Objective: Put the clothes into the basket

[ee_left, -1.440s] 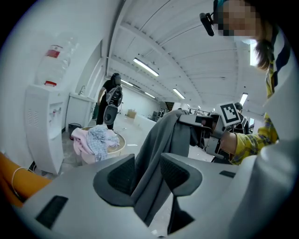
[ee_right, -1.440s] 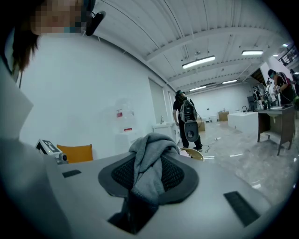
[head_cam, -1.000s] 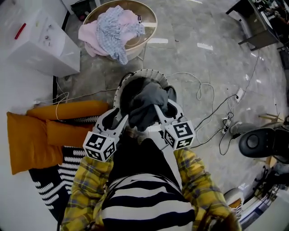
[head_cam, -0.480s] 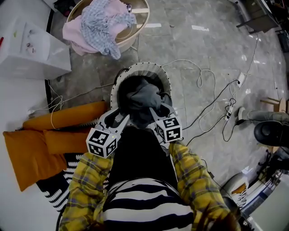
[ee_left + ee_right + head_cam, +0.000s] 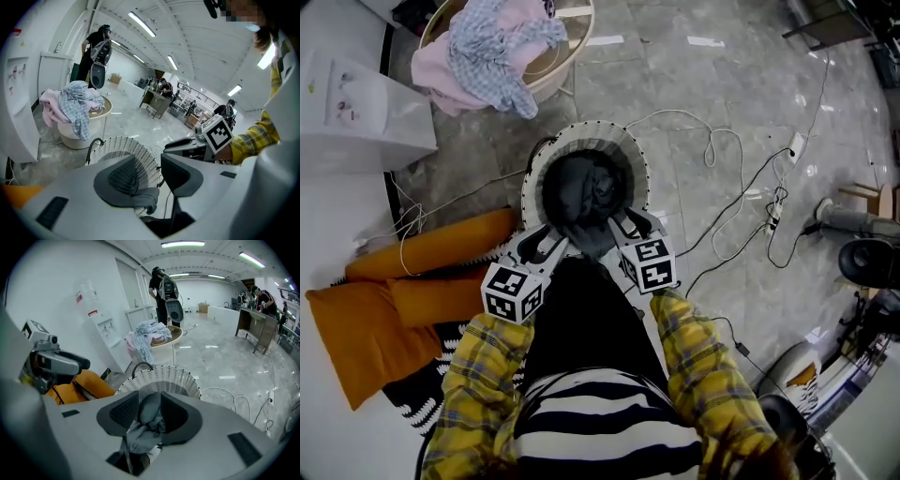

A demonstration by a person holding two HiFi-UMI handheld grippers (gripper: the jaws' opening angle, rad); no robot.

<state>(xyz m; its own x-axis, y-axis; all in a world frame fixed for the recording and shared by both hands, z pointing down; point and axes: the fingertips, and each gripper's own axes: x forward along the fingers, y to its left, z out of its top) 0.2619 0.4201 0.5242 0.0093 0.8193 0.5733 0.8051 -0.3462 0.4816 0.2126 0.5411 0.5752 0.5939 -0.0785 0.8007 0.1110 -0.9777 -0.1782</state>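
Observation:
A white wicker basket (image 5: 635, 167) stands on the floor just ahead of me, and a dark grey garment (image 5: 584, 190) lies bunched inside it. Both grippers reach over its near rim. My right gripper (image 5: 620, 226) has a wad of that grey garment (image 5: 149, 420) between its pads, touching both, while its jaws are opening. My left gripper (image 5: 549, 242) stands open: the basket (image 5: 123, 149) shows through the gap, and a grey fold (image 5: 142, 200) hangs by the left pad. The right gripper's marker cube (image 5: 217, 134) shows beside it.
A round tub (image 5: 564, 67) heaped with pink and checked clothes (image 5: 487, 45) stands beyond the basket. A white water dispenser (image 5: 349, 105) is at far left, orange cushions (image 5: 411, 274) and a striped rug (image 5: 417, 405) at near left. Cables (image 5: 724, 178) trail over the floor at right.
Both grippers have come down with the grey garment, which hung above the basket before and now lies mostly inside it. The grippers sit lower at the near rim.

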